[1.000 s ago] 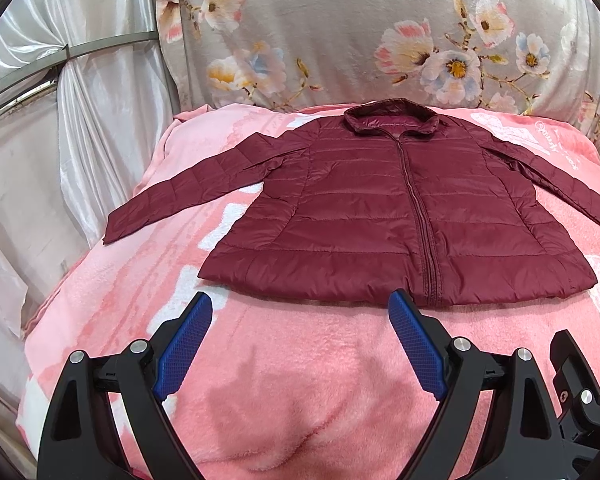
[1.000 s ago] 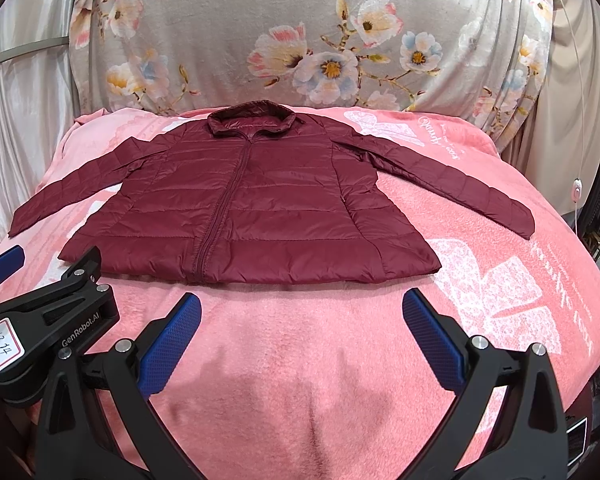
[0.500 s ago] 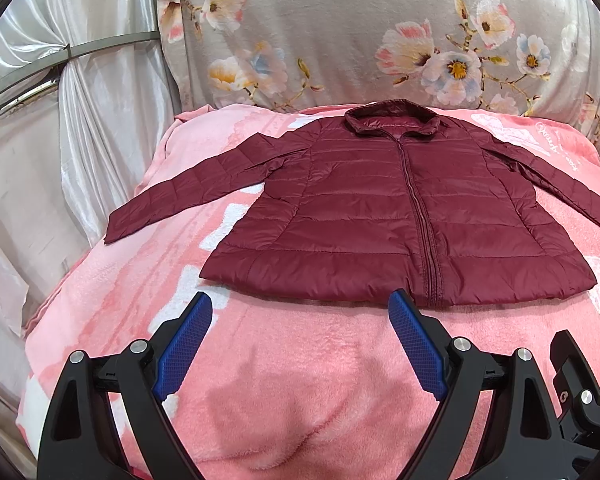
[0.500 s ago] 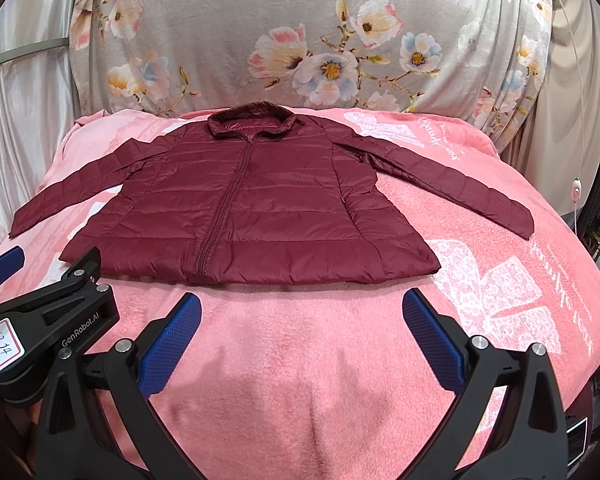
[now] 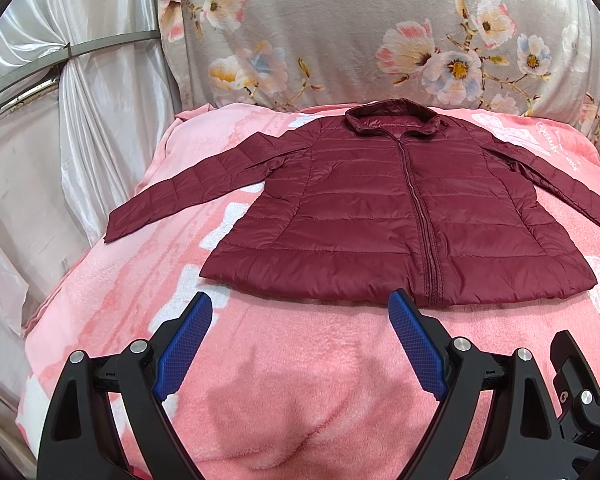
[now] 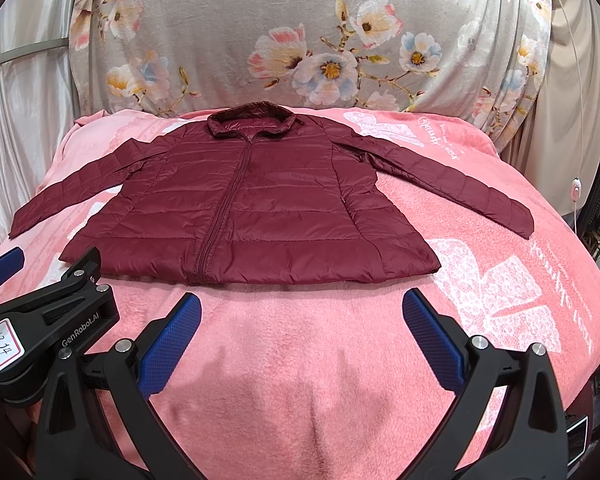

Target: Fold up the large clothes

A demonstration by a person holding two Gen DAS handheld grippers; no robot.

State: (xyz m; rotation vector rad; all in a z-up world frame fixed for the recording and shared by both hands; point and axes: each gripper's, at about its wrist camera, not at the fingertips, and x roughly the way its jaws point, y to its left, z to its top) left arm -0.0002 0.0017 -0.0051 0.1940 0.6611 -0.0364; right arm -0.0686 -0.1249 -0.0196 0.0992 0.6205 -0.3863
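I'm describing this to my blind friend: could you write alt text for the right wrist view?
A dark red quilted jacket lies flat and zipped on a pink blanket, sleeves spread to both sides, collar toward a floral cushion. In the foreground, the right tongs hang wide open short of the hem, holding nothing. The left tongs peek in at the left edge.

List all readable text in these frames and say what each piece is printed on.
"GenRobot.AI": on the black body of the left gripper, seen in the right wrist view.
"13.14": handwritten on a white sticker on that same gripper.
White script on the pink blanket: upside down and too distorted to read.
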